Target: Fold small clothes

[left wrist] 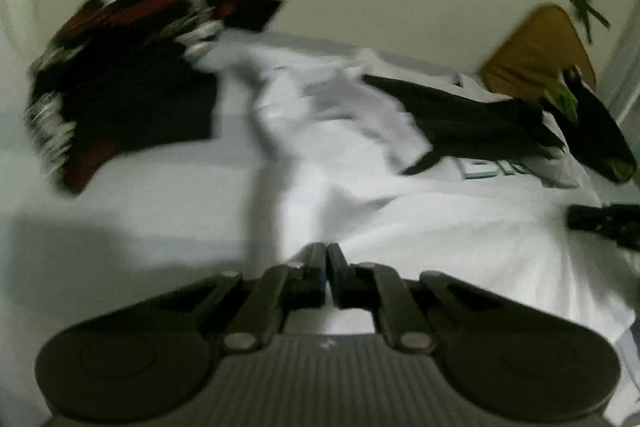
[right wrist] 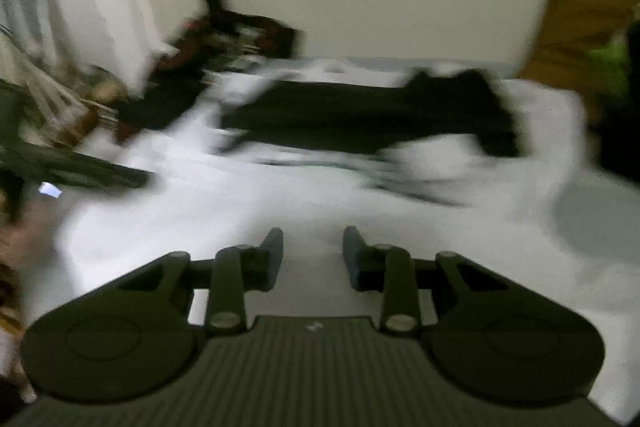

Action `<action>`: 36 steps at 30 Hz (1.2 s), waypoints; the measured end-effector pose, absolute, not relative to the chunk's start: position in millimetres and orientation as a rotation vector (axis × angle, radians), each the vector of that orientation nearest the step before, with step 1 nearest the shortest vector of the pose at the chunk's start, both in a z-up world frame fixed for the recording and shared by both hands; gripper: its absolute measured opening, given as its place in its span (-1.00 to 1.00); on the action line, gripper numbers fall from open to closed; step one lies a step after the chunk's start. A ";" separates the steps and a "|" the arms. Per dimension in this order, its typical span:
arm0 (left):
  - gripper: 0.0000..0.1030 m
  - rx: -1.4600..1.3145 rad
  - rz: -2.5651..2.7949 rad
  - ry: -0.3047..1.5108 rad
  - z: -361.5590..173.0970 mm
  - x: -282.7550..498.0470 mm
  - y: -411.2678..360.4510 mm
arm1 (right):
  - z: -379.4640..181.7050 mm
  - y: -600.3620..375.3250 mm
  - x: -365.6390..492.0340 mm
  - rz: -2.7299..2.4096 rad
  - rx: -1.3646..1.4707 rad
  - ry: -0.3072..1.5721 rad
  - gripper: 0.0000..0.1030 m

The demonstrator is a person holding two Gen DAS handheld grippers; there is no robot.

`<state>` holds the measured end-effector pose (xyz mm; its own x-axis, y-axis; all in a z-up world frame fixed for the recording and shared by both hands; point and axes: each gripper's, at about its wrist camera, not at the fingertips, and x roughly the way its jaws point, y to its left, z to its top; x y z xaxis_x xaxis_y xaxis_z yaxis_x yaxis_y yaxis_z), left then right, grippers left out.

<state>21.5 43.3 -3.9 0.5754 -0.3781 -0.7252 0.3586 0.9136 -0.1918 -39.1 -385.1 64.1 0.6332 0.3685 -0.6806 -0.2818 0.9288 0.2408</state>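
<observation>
Left gripper (left wrist: pixel 326 253) nearest the lens: jaws clenched together over the white garment (left wrist: pixel 400 227), which spreads across the near and middle surface; whether a fold of it is pinched, cannot tell. Right gripper (right wrist: pixel 313 239): jaws parted, nothing between them, white cloth (right wrist: pixel 280 195) below. Both views motion-blurred. Black garment (left wrist: pixel 472 119) lies on the white one, middle right. Dark red-and-black patterned garment (left wrist: pixel 132 79) sits far left. Tan object (left wrist: pixel 540 47), possibly a cushion, far right against the wall.
</observation>
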 end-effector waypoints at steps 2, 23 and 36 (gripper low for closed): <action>-0.89 -0.051 -0.437 0.874 7.0 19.0 61.3 | 66.6 -419.9 -38.8 0.334 0.158 0.832 -0.73; -0.17 0.149 -0.416 0.904 7.8 268.0 -140.0 | 49.6 -408.9 157.6 0.284 -0.250 0.800 0.30; -0.77 0.240 -0.354 0.884 1.3 261.4 -149.6 | 37.9 -449.6 193.1 0.274 0.001 0.922 0.58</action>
